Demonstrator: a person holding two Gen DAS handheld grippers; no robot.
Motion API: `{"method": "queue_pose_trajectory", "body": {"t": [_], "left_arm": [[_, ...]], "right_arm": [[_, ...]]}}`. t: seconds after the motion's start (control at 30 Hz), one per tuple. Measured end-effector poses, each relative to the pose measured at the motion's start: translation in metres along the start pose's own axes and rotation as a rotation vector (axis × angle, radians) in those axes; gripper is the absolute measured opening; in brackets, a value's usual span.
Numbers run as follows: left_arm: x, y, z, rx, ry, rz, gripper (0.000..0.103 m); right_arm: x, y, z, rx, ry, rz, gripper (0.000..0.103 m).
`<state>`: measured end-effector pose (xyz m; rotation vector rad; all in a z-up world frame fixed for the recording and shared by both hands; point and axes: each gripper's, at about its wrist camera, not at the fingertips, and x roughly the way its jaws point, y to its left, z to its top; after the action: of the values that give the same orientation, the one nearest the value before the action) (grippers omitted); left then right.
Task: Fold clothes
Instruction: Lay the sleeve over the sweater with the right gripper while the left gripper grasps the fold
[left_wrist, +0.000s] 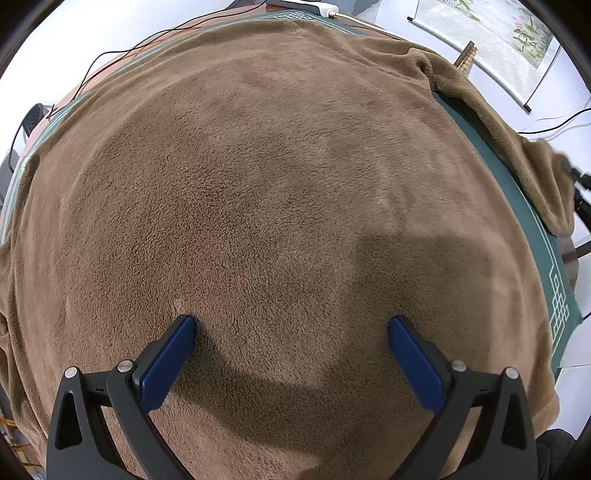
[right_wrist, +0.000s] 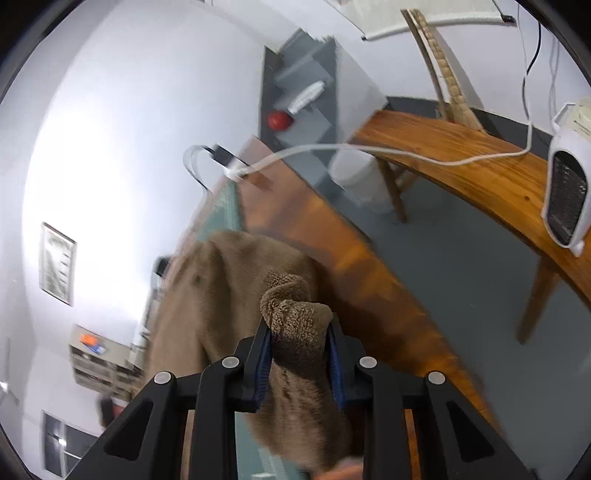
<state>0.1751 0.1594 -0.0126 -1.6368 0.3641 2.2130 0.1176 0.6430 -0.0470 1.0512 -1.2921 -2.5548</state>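
Note:
A large brown fleece garment (left_wrist: 280, 192) lies spread over the table and fills the left wrist view. My left gripper (left_wrist: 291, 325) hovers over it with its blue pads far apart and nothing between them. A fold of the same brown fleece (right_wrist: 297, 325) bunches between the blue pads of my right gripper (right_wrist: 298, 321), which is shut on it. From that grip the cloth hangs down and trails back to the table. At the right edge of the left wrist view, a lifted part of the garment (left_wrist: 535, 173) rises off the table.
A green mat (left_wrist: 554, 280) with a white border pattern shows beside the garment on the wooden table (right_wrist: 332, 236). Black cables (left_wrist: 122, 51) and a white power strip (left_wrist: 306, 6) lie at the far edge. A wooden bench (right_wrist: 461, 155) carries a white heater (right_wrist: 567, 184).

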Motion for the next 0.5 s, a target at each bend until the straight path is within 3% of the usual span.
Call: {"method": "queue_pose_trajectory", "body": {"t": [0.2,0.37,0.5], "left_arm": [[-0.009,-0.002,-0.002,-0.021,0.017,-0.024,0.103],[-0.029,0.007,0.0,-0.087,-0.017,-0.099,0.103],[-0.051,0.015,0.001,-0.105,-0.069,-0.116,0.103]], "right_arm": [[-0.004,0.055,0.002,0.023,-0.01,0.241,0.029],[0.041,0.116,-0.031,-0.002,0.146,0.376,0.029],[0.092,0.149,-0.069,-0.062,0.3,0.363,0.029]]}}
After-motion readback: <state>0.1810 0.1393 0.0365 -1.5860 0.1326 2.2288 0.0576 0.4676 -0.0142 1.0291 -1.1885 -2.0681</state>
